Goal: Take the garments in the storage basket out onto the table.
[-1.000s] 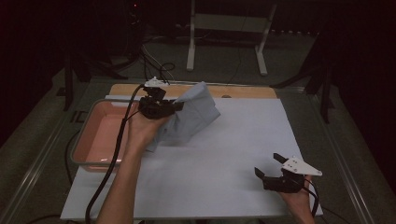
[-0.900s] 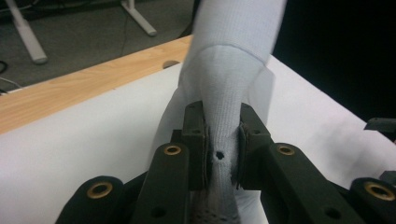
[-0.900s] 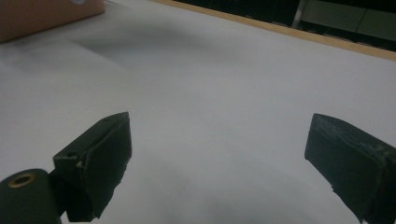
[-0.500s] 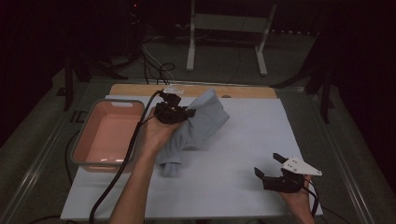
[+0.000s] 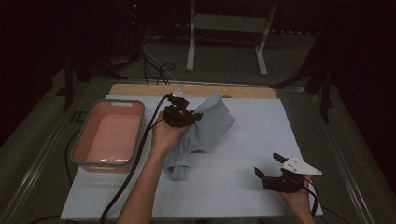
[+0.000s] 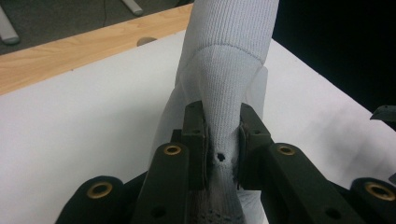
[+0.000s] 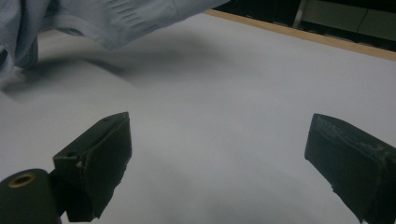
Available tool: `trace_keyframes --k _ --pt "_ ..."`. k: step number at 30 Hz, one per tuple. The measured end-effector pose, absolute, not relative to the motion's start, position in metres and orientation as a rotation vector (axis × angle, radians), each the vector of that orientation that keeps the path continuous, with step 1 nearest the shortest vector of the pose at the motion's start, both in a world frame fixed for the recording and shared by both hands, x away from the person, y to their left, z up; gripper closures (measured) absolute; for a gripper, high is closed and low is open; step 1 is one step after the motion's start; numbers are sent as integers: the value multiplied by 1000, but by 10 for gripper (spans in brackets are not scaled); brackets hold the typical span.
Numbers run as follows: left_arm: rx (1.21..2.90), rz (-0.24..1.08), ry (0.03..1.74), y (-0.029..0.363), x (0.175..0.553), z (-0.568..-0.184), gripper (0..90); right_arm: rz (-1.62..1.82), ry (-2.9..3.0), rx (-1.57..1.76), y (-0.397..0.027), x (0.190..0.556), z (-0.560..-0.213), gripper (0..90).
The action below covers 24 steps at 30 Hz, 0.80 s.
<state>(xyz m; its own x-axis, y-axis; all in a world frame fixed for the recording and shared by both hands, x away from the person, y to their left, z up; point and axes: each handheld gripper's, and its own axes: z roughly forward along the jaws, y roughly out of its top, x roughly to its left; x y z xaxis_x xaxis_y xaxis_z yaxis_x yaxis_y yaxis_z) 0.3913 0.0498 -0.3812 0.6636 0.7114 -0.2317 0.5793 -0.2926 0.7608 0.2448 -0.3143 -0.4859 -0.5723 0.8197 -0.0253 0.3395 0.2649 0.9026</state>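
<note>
The left gripper (image 5: 183, 115), just above the middle of the high view, has its jaws pinched on a bunched fold of the pale blue knitted garment (image 5: 205, 133); in the left gripper view the ribbed cloth (image 6: 224, 93) is squeezed between the two pads and runs away up the frame. Part of the garment hangs from that pinch while its lower end, a rolled cuff or hem, lies on the white sheet covering the bench (image 5: 243, 154), to the right of the pink tub (image 5: 109, 135) at the left of the frame. The right gripper (image 5: 275, 175), in the lower right, rests low on the bench with its jaws spread wide and nothing between them. The step in hand looks like laying the garment out on the sheet. To do it well, the left jaws should keep their bite, since the fold is thick and could slip, and the cloth should be lowered so it spreads rather than piles. The free gripper would best take a loose edge well apart from the first pinch; which edge is hem and which sleeve is hard to tell in this dim light.
</note>
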Motion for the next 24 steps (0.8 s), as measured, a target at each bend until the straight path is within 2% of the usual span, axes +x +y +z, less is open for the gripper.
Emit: trace_keyframes --k 24 --pt "2046 67 881 6 382 -401 775 1261 2040 1048 -313 244 -486 75"
